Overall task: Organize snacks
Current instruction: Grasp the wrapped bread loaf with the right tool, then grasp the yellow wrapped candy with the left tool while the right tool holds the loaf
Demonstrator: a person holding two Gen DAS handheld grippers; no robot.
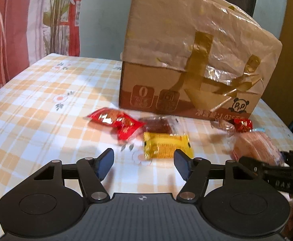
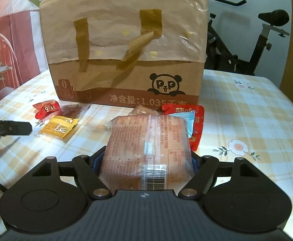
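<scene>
Here, right hand-held gripper clamped around crinkly rectangular pastry packet; left hand-held gripper unclenched, empty.

— Where's the box?
— At the back of the table, snack packets lying just in front.
— And the wrapped cake?
— Nearest, between the right gripper pads.

- The left gripper had black linkage arms, silver pivot screws and blue pads.
- The right gripper matched it, with a ribbed grey body bearing a small crosshair mark.
</scene>
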